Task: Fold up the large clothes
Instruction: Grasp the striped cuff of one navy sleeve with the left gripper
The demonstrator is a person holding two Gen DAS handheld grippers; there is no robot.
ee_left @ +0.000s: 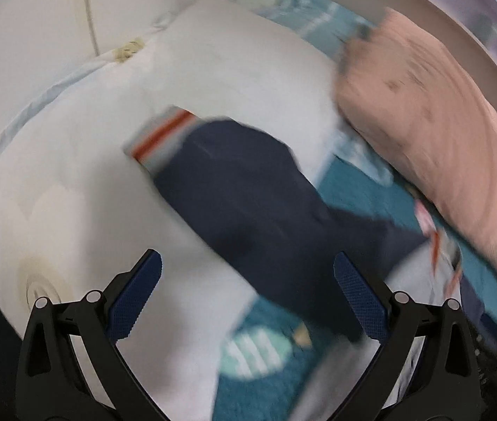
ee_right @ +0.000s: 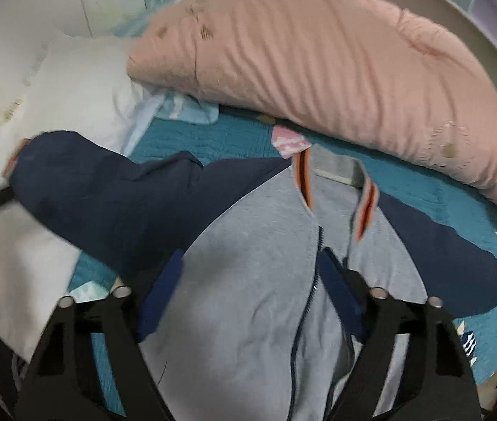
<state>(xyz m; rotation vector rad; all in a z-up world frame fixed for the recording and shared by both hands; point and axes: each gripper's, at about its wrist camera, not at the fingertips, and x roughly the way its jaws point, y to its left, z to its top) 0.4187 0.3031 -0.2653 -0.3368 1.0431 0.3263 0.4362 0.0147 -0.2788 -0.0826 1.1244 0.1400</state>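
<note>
Jacket (ee_left: pixel 248 203), left wrist view: its navy sleeve lies across a white pillow (ee_left: pixel 108 175); the left gripper (ee_left: pixel 246 273) hovers above it, jaws wide, empty. Right wrist view: grey zip front spread on the teal quilt (ee_right: pixel 441 189); the right gripper (ee_right: pixel 252 263), jaws partly apart, holds nothing.

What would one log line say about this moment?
jacket: spread on bed, unfolded | left gripper: open above navy sleeve | right gripper: open over jacket front | pink pillow: behind
</note>
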